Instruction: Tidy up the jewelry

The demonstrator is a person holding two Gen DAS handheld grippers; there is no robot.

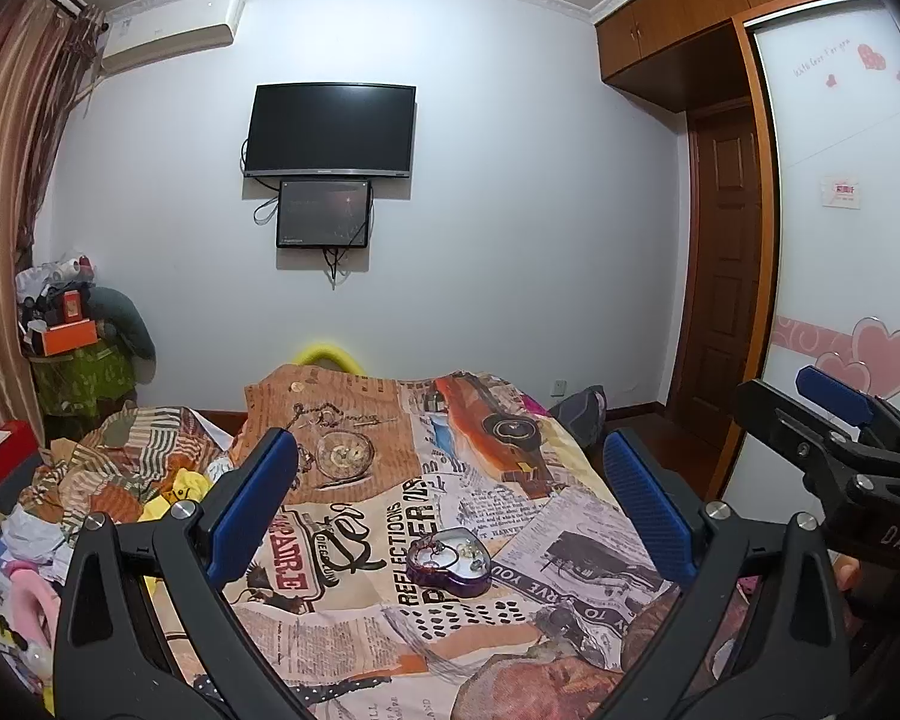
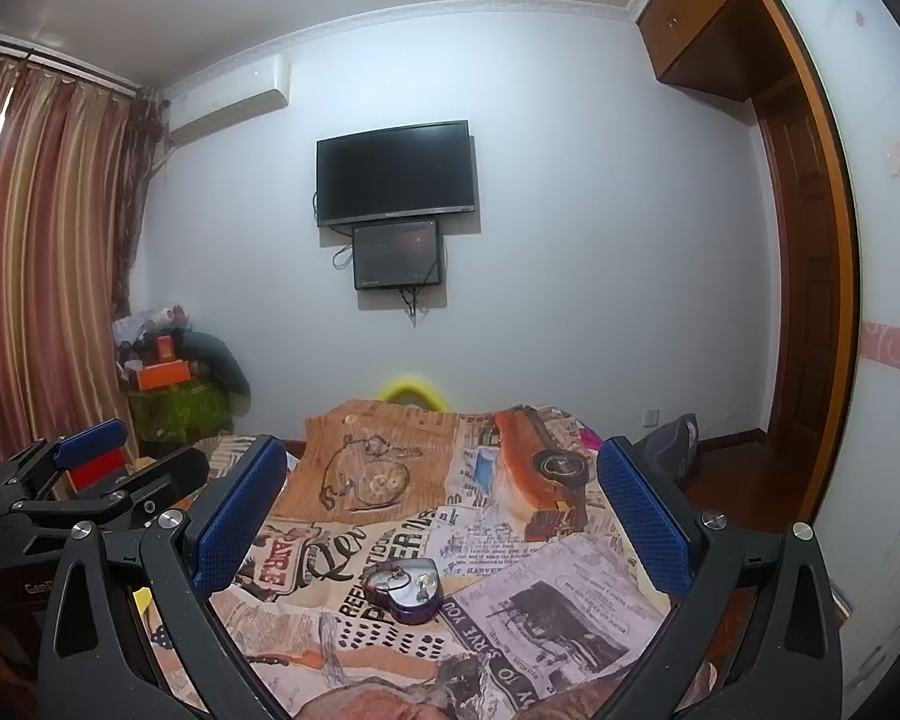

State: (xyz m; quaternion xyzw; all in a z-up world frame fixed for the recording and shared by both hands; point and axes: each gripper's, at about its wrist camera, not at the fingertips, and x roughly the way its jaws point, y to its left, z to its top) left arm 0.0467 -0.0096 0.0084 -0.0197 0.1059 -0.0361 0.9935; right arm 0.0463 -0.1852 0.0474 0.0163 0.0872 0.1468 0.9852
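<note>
Both grippers were held over the bed, side by side, pointing at the far wall. Left gripper (image 1: 450,504) had its blue pads spread wide and gripped nothing; right gripper (image 2: 444,510) was the same, pads wide apart with nothing between them. The task item was a heart-shaped purple tin (image 1: 448,558), lid off, sitting on the newspaper-print bedspread (image 1: 510,510) roughly mid-width of the bed, toward the near edge. It sat below and between each gripper's fingers, not touched by either. Inside the tin were a few small jewelry pieces (image 1: 444,553), thin wire loops and small charms, too small to identify individually. From the right wrist view the tin (image 2: 403,593) tilted slightly on a fold of the cover. In the left wrist view the right gripper's black frame showed at the right side, with a fingertip of the person's hand (image 1: 847,573) just behind it. Along the left edge of the bed was a pile of loose clothes (image 1: 120,468) and a red box (image 1: 6,450). On the far wall were a mounted TV (image 1: 330,129) with a smaller screen (image 1: 324,213) just under it, and an air conditioner (image 1: 168,30) at the upper left. Striped curtains (image 2: 48,228) hung on the left, a wooden door (image 1: 726,276) and a wardrobe with pink heart decals (image 1: 840,180) on the right.
</note>
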